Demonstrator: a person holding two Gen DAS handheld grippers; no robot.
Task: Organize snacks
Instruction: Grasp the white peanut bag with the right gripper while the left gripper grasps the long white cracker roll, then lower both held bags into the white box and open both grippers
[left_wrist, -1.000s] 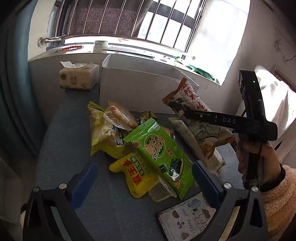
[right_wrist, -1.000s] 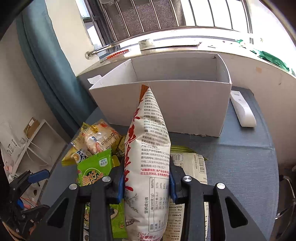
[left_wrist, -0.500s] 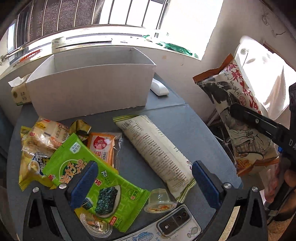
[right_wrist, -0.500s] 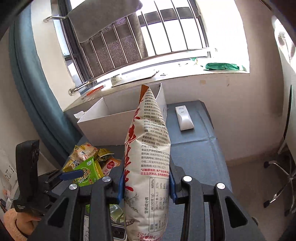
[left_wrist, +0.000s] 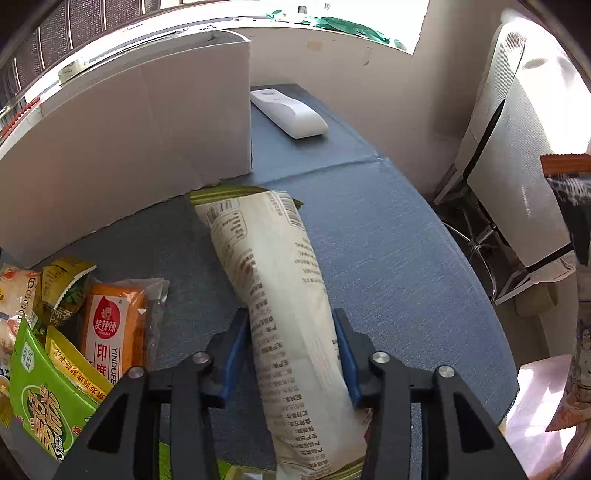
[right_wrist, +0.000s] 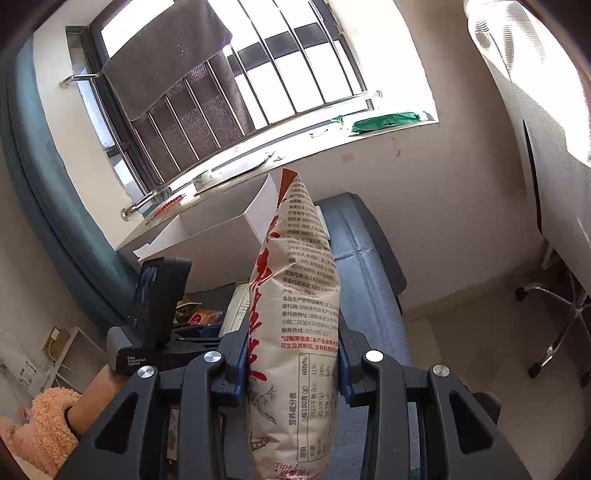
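**Two snack packets, one in each gripper**

The long cream packet lies on the blue tabletop, its green-edged far end just in front of the white cardboard box. The left gripper straddles its near half; its jaws have just been closing, and both blue pads now sit against the packet's sides, grasping it. To the left lie an orange packet, a small olive packet and a green packet, near one another. A white remote rests beyond the box's right corner. The right gripper is clenched on a tall red-lettered packet, held upright above the table's edge, well apart from the box. A fleecy sleeve shows at lower left.
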